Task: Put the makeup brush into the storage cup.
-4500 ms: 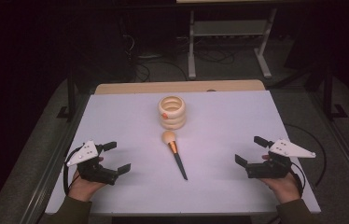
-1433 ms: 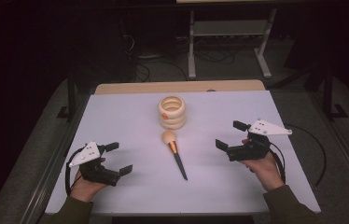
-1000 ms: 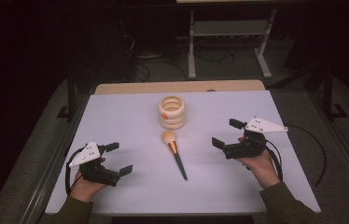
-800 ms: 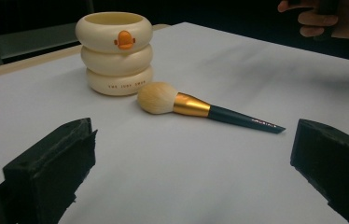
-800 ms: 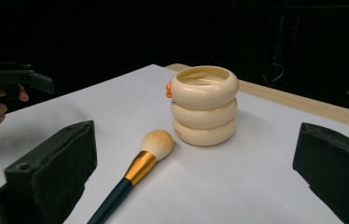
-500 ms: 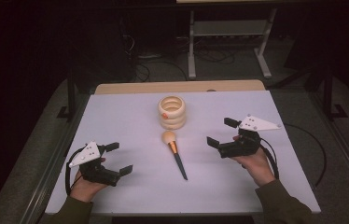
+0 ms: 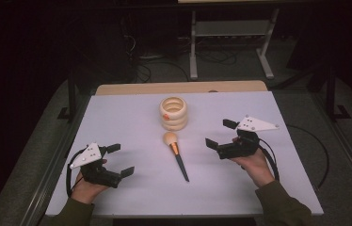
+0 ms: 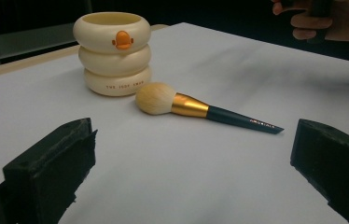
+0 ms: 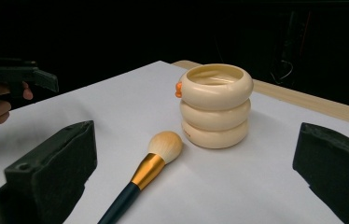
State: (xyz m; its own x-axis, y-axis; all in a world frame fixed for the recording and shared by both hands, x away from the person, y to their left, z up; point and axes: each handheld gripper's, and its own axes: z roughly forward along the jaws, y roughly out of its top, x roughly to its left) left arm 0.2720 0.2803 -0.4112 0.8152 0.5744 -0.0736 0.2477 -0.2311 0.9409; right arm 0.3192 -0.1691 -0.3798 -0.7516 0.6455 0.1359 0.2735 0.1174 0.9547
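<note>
A makeup brush (image 7: 176, 153) with a cream head, gold collar and dark handle lies flat mid-table; I also see the brush (image 8: 196, 106) in the left gripper view and the brush (image 9: 149, 171) in the right gripper view. Just behind its head stands a cream ribbed cup (image 7: 173, 112) with an orange duck beak, the cup (image 8: 113, 53) upright and the cup (image 9: 215, 105) hollow. My left gripper (image 7: 119, 160) rests open at the front left, apart from the brush. My right gripper (image 7: 220, 133) hovers open right of the brush head, nothing between its jaws.
The white table top (image 7: 132, 117) has a wooden strip (image 7: 179, 87) along its far edge. Beyond it, on the dark floor, stand a metal frame (image 7: 230, 37) and cables. A cable loops off the table's right side.
My right gripper has moved left and forward from the front right corner toward the brush and cup. The left gripper, brush and cup have stayed put.
</note>
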